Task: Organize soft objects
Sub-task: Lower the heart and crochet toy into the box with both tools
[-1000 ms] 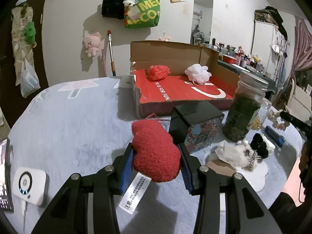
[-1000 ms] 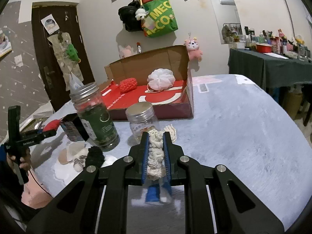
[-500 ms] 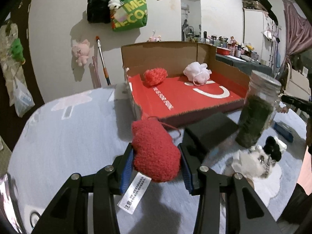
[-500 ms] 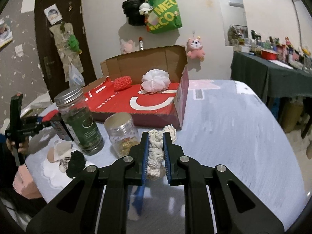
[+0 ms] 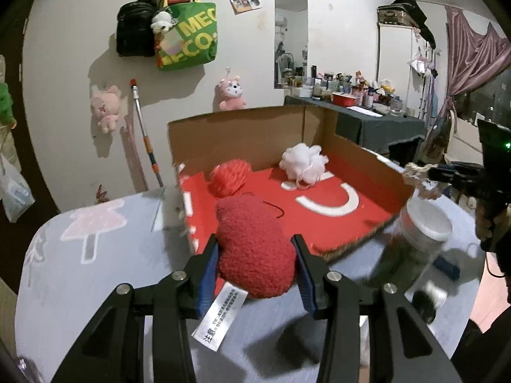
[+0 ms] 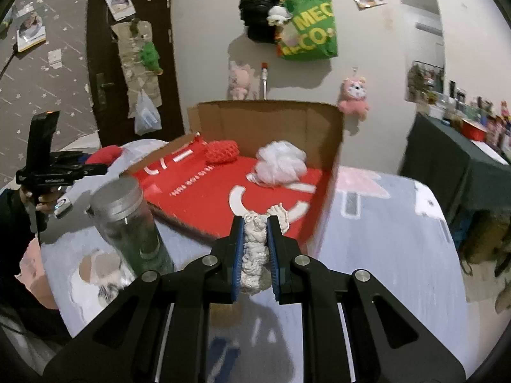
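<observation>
Both hands are carrying soft things toward the open cardboard box [image 5: 319, 198] on the desk [image 5: 95, 255], so the step in hand looks like delivery into the box. The left gripper [image 5: 255, 255] is clamping a red plush toy [image 5: 255, 249] between its blue pads, holding it just at the near edge of the box, while the right gripper [image 6: 255, 249] is squeezing a cream knitted piece [image 6: 255, 255] over the box's front corner. Already lying inside on the red liner are a red knitted ball [image 5: 230, 177] and a white mesh puff [image 5: 303, 162]. Next, I'd judge each gripper needs to reach further over the box floor, find a bare spot apart from those two, and let go; the glass jar [image 6: 127, 223] standing close by is something to steer around. As for writing, the green bag [image 6: 308, 28] on the wall is showing "MEC" and "ECO", the box liner seems to read "FOR FUN" though it is blurred, and the plush toy's white tag [image 5: 220, 319] is carrying small Chinese print.
</observation>
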Motion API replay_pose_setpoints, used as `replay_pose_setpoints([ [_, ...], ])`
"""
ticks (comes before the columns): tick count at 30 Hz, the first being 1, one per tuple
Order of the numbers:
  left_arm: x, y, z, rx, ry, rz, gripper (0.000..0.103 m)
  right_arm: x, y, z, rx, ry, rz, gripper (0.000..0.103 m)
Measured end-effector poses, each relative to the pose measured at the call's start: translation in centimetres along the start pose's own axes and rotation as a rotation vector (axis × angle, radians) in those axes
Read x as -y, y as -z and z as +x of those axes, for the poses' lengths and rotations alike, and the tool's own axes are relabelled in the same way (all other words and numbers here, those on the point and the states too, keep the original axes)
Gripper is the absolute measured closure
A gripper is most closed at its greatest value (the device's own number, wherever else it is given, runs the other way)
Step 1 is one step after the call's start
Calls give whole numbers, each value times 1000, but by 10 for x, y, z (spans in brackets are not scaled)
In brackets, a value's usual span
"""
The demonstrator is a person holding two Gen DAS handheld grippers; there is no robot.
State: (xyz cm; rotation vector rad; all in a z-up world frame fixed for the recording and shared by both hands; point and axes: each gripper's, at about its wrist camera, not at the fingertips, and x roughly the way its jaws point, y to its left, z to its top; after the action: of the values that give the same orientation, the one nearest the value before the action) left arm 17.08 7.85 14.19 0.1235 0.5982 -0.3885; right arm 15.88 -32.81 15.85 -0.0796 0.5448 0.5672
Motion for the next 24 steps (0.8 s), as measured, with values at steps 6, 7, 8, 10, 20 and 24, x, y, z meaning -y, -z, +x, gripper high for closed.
replay_pose_setpoints([
  [6, 7, -45, 52, -64, -17, -39, 57, 1, -40, 48, -60, 0, -28, 89],
  [7, 7, -49, 60, -76, -22, -39, 57, 2, -45, 59, -81, 2, -25, 89],
  [8, 8, -54, 72, -95, -31, -40, 57, 4, -52, 75, -115, 15, -20, 89],
  [10, 8, -61, 98, -153, -52, -44, 57, 8, -60, 98, -169, 33, -11, 89],
  [20, -2, -63, 168, -335, -143, -71, 57, 20, -70, 185, -400, 160, 22, 89],
  [24, -5, -61, 182, -373, -170, -62, 57, 22, -65, 199, -445, 178, 33, 89],
])
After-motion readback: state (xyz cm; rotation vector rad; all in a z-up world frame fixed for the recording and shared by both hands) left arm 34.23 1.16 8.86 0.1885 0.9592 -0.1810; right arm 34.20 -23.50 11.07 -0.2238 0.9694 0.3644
